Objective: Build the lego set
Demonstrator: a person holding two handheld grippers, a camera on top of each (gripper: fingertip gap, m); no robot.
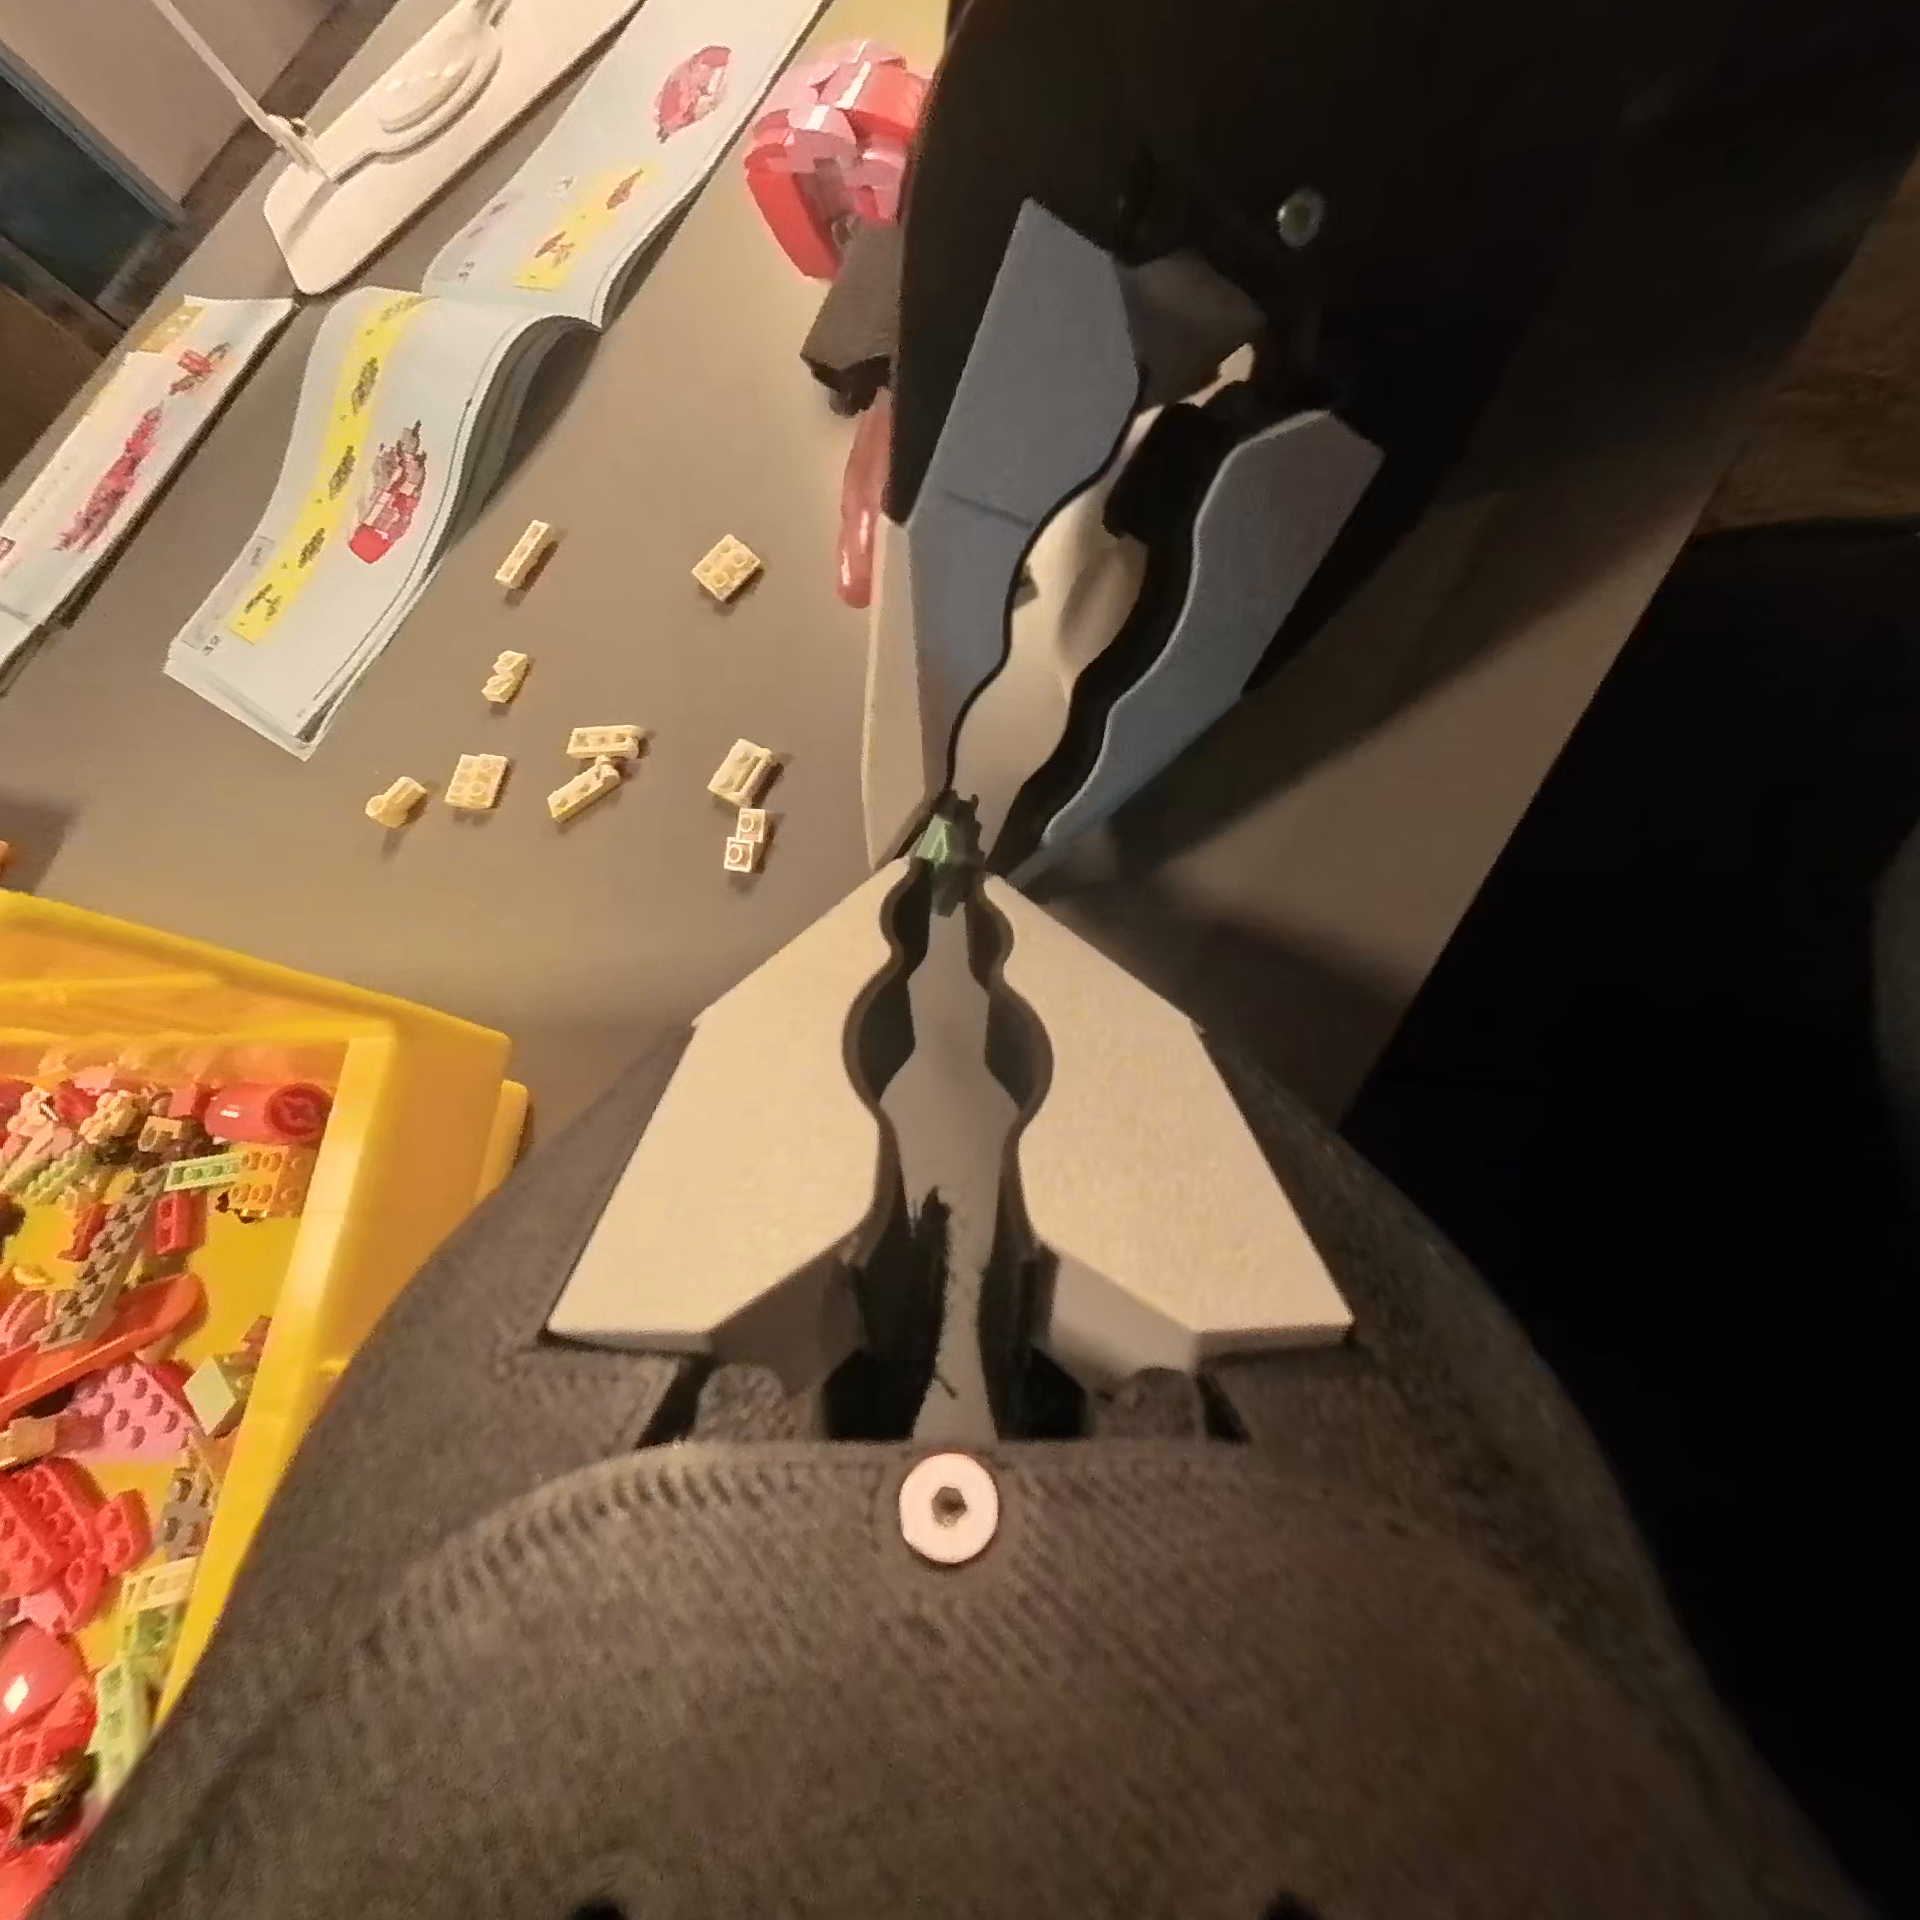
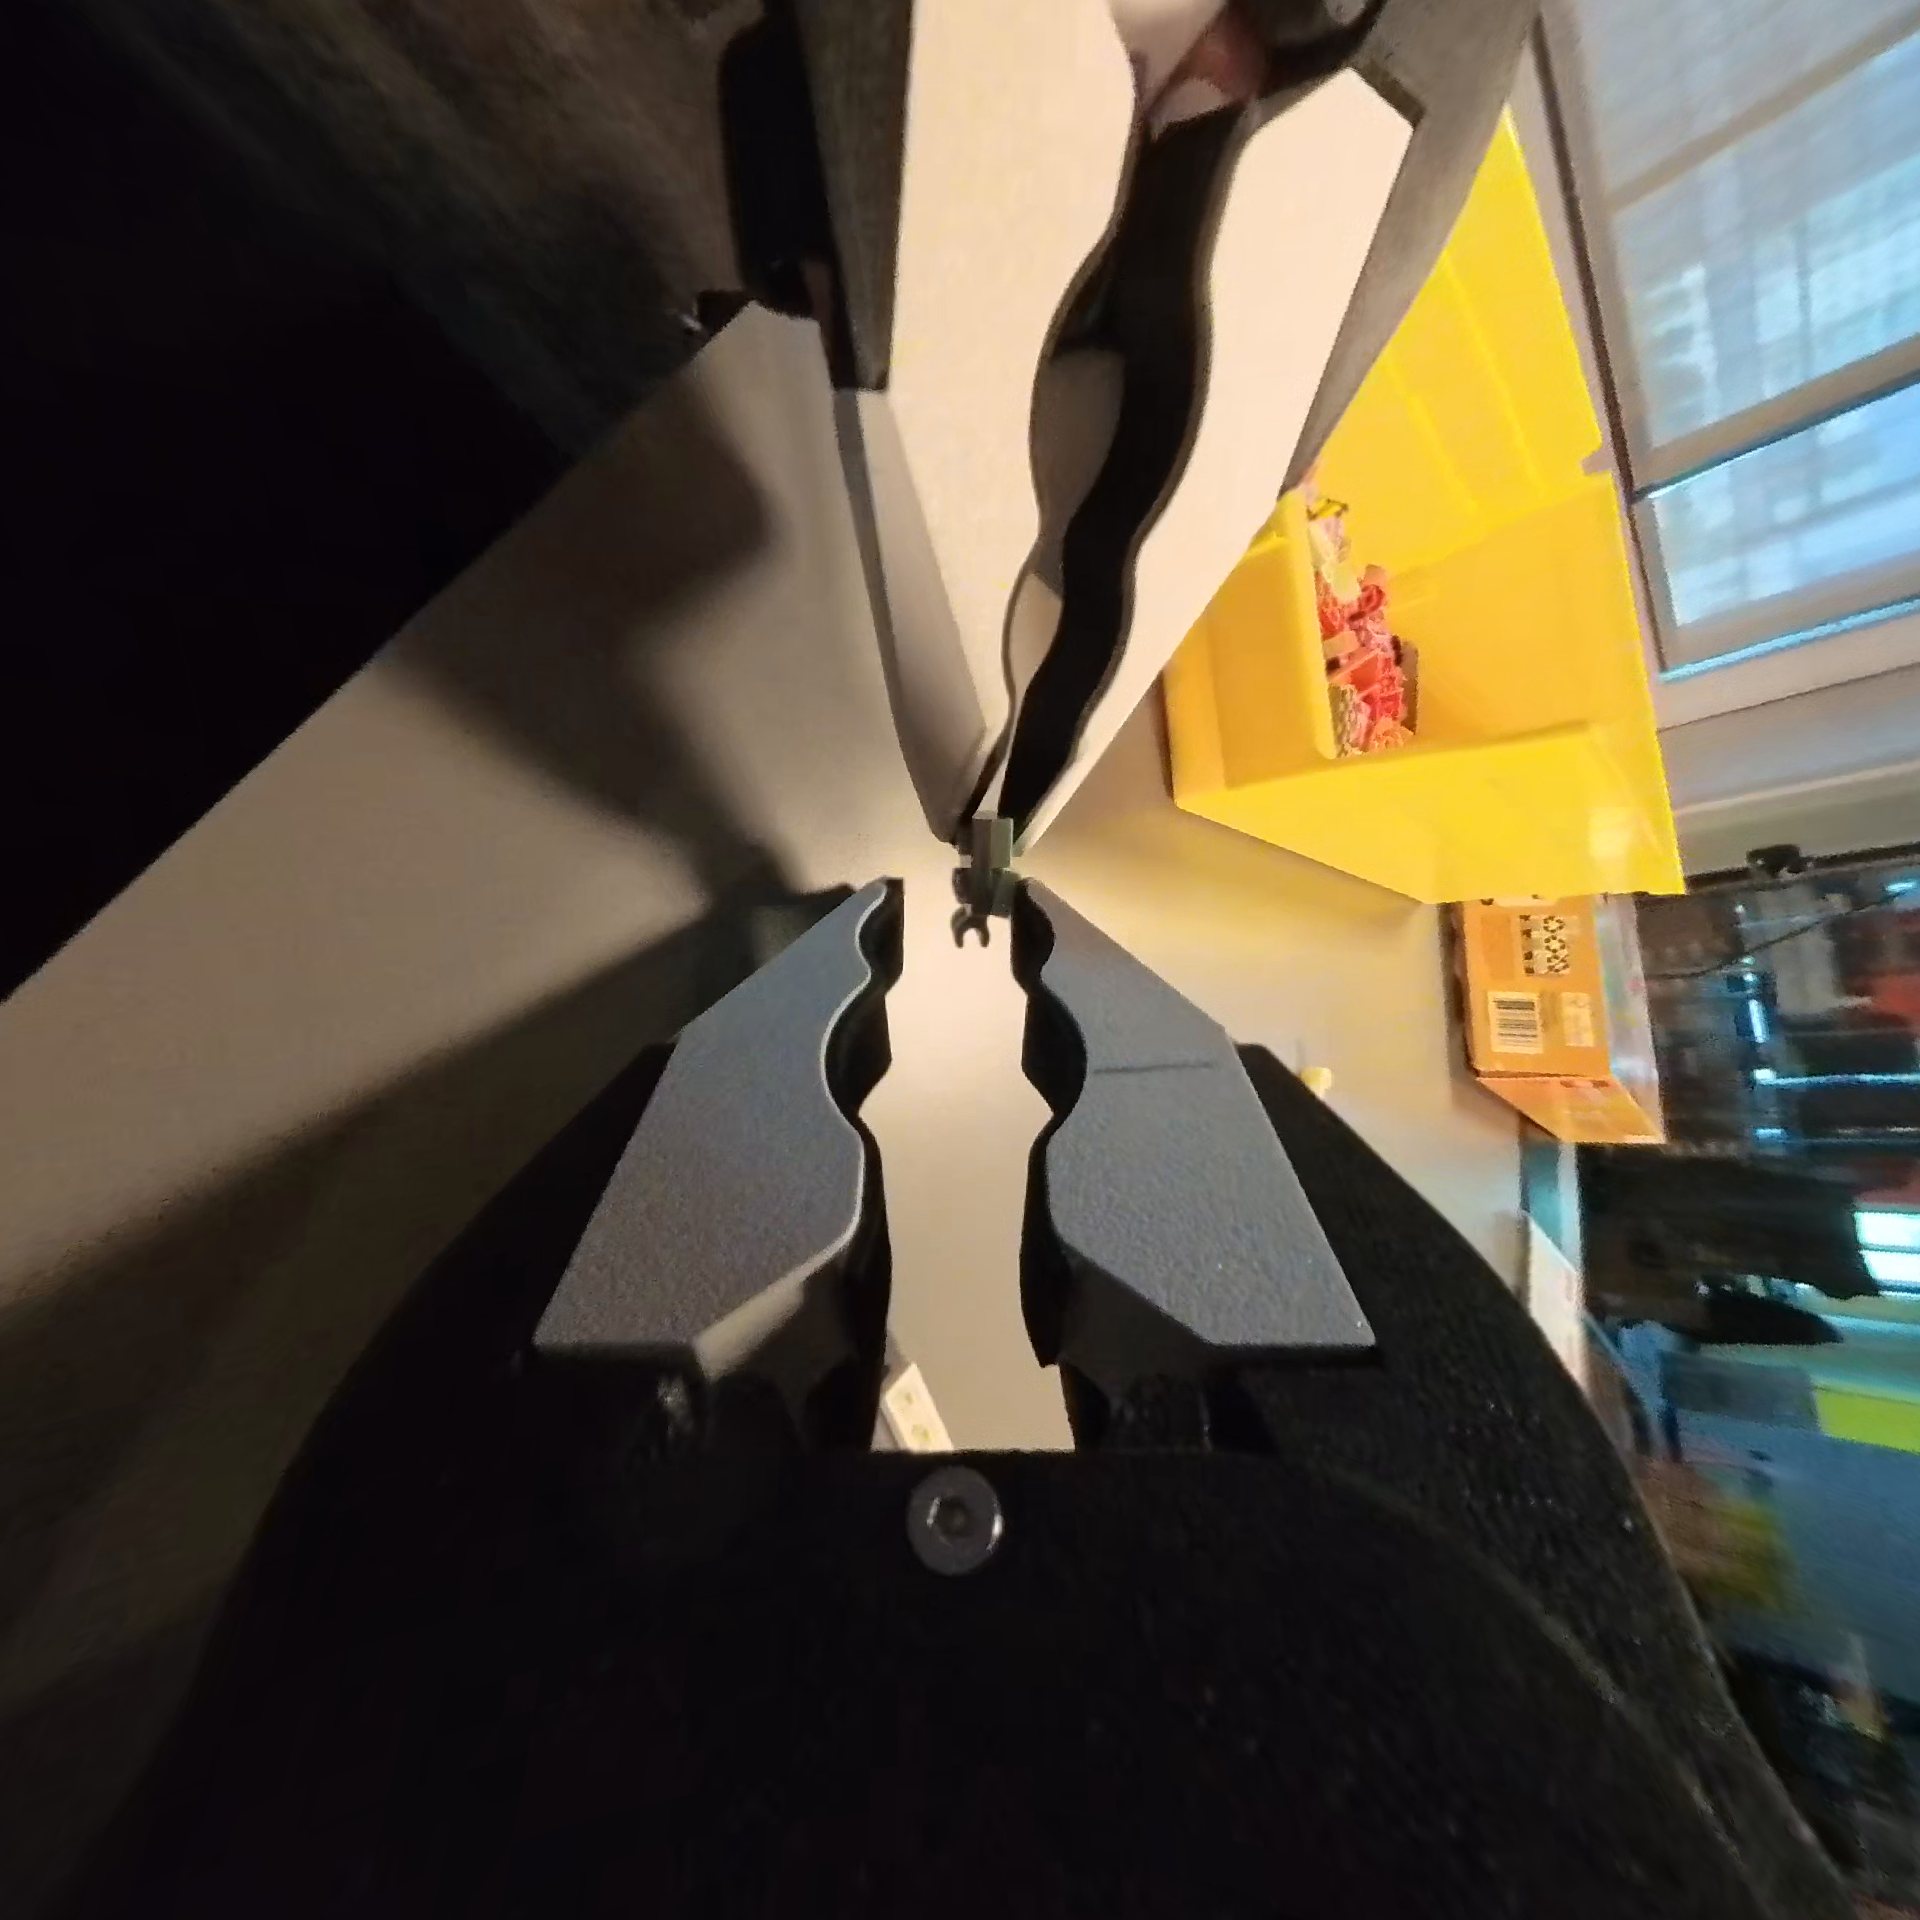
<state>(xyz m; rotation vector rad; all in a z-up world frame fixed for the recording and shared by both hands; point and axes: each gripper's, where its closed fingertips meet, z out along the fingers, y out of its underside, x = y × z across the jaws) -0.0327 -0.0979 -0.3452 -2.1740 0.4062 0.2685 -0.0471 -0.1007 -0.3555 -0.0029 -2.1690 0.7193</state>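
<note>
Left gripper: narrow, pinching a small green-grey clip piece at its tips, above the desk.
Right gripper: jaws apart around the same piece, tip to tip with the left, not clamped.
Tan bricks: loose on the desk, ten o'clock.
Yellow bin: eight o'clock.

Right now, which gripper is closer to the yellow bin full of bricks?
Left. The left gripper is just beside the yellow bin, which sits close to its left side. The right gripper faces it tip to tip from farther across the table, away from the bin.

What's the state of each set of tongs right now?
Left tongs: shut on a small green-grey brick piece.
Right tongs: open; one fingertip touches that piece.
</note>
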